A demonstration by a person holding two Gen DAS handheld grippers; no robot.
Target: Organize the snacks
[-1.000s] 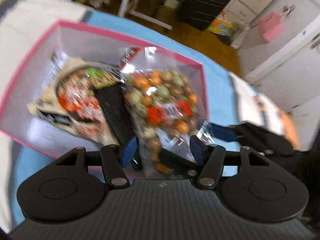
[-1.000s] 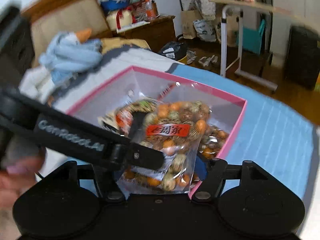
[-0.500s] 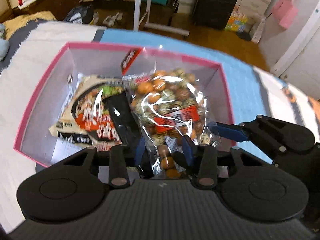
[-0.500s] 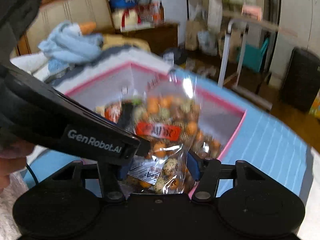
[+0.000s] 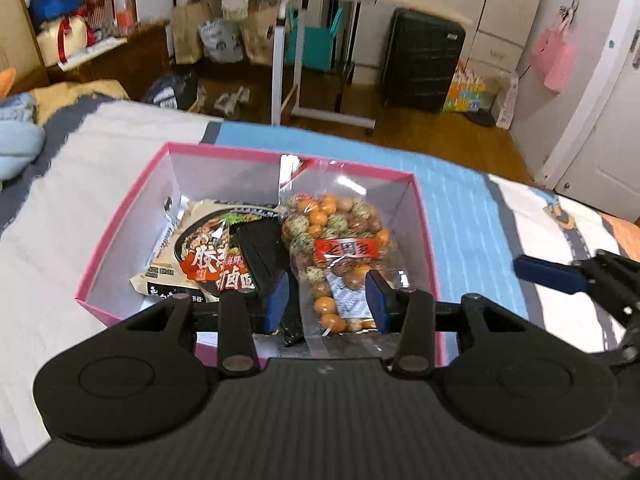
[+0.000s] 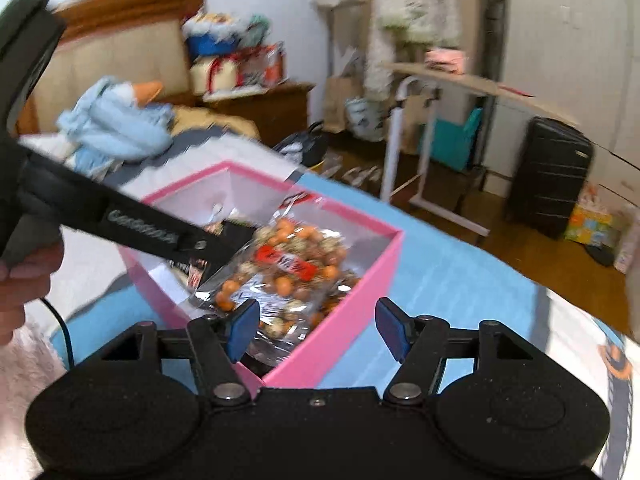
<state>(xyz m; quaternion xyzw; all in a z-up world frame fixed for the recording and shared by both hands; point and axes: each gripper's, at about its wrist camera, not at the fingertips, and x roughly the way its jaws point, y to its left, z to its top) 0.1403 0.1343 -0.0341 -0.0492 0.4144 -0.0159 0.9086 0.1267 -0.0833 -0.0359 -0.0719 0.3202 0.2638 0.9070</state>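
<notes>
The bag of coated nuts (image 5: 340, 248) lies in the pink box (image 5: 120, 240) on the bed (image 5: 52, 216), beside a noodle packet (image 5: 208, 256), so the snacks sit together. Our left hand-held gripper (image 5: 326, 296) has just been opening and seems released, the bag's near end between its pads though contact is hard to judge. Our right hand-held gripper (image 6: 316, 328), also opening, hangs empty above the box's near corner.

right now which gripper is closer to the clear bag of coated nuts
Left. The left gripper straddles the near end of the nut bag inside the pink box, pads off it. The right gripper is open, hanging over the box's near corner.
</notes>
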